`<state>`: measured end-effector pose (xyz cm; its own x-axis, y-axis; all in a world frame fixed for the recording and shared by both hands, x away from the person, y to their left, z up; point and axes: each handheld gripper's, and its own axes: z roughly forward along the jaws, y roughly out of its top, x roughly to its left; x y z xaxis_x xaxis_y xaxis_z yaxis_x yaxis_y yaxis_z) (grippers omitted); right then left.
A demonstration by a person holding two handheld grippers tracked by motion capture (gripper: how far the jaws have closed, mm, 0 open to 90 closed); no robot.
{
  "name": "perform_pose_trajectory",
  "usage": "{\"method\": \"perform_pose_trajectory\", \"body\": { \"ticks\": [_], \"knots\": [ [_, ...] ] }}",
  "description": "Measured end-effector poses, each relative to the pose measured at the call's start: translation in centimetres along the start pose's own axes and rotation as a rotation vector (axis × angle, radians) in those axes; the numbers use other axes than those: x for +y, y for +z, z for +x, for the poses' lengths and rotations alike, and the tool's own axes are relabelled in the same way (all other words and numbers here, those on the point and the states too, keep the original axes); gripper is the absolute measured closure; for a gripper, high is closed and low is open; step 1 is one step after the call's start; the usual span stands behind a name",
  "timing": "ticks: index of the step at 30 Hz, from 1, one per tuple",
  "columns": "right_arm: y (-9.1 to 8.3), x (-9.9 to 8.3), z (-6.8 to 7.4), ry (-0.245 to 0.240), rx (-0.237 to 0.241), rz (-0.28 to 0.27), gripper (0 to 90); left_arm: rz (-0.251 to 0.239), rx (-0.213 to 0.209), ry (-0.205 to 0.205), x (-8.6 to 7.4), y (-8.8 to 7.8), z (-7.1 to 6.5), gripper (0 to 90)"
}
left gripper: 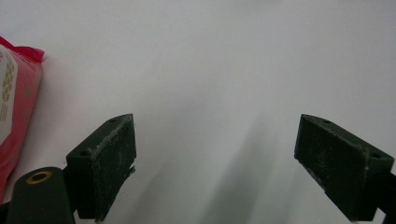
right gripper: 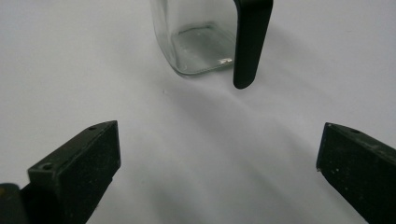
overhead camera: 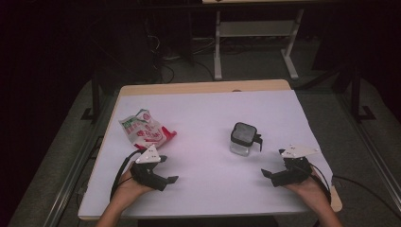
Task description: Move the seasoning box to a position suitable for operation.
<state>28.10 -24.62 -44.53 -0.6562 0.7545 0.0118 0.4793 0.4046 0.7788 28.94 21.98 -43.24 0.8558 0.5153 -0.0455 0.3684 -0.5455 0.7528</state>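
High view: the left gripper [overhead camera: 163, 176] rests low at the near left of the table [overhead camera: 203, 87], held in the person's left hand [overhead camera: 125, 188], its jaws spread and nothing between them. In the left gripper view the same two black jaws stand wide apart over bare white covering, with the red edge of a snack bag [left gripper: 16, 107] just beyond the left jaw, not touching it. The right gripper [overhead camera: 274, 176] sits at the near right of the table in the person's right hand [overhead camera: 309, 189], its jaws likewise released and empty. The right gripper view looks along those parted jaws at a glass jar [right gripper: 198, 42] ahead and apart from them; a black handle [right gripper: 250, 42] hangs down the jar's side.

From the high view the jar [overhead camera: 243, 139] stands upright right of the table's middle, just beyond the right gripper, with a dark lid [overhead camera: 244, 132] on top and the handle sticking out to its right. The snack bag [overhead camera: 144, 130], crumpled, white and red with green print, lies at the left of the table, just beyond the left gripper. The two grippers are well apart, with open white covering [overhead camera: 203, 161] between them. A cable [overhead camera: 118, 175] trails from the left gripper toward the near edge. Beyond the far edge a pale frame with legs [overhead camera: 255, 42] stands on the dark floor.
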Motion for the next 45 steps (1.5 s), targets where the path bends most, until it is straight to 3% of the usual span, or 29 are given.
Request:
{"method": "perform_pose_trajectory", "body": {
  "ticks": [13,16,22,24,29,31,32,40,45],
  "knots": [
    [-0.5,0.3,-0.4,0.018,-0.001,0.013,0.0,0.004,-0.007,-0.009,-0.6,0.0,0.3,12.4],
    [-0.6,0.6,-0.2,-0.004,-0.004,0.023,0.0,0.003,-0.010,-0.006,-0.5,0.1,0.3,12.4],
    [-1.4,2.4,-0.7,-0.010,0.010,0.028,0.0,0.001,-0.009,-0.003,-0.6,0.1,0.2,12.4],
    [-1.6,3.3,-1.0,-0.031,0.028,0.045,0.0,0.018,0.001,0.018,-0.6,0.1,0.1,12.4],
    [-1.8,4.5,-1.2,-0.052,0.066,0.064,0.0,0.011,-0.004,0.017,-0.7,0.0,0.1,12.6],
    [-1.8,5.3,-1.3,-0.062,0.065,0.090,0.0,0.001,-0.011,0.004,-0.7,0.0,0.1,12.6],
    [-1.7,6.0,-1.5,-0.091,0.056,0.102,0.0,-0.001,-0.012,0.005,-0.8,0.1,0.2,12.6],
    [-1.4,8.1,-2.1,-0.116,0.068,0.139,0.0,0.005,-0.021,0.004,-1.0,0.0,0.2,12.6],
    [-0.6,10.1,-2.4,-0.160,0.112,0.188,0.0,0.002,-0.023,0.000,-1.0,0.0,0.2,12.7]
  ]
}}
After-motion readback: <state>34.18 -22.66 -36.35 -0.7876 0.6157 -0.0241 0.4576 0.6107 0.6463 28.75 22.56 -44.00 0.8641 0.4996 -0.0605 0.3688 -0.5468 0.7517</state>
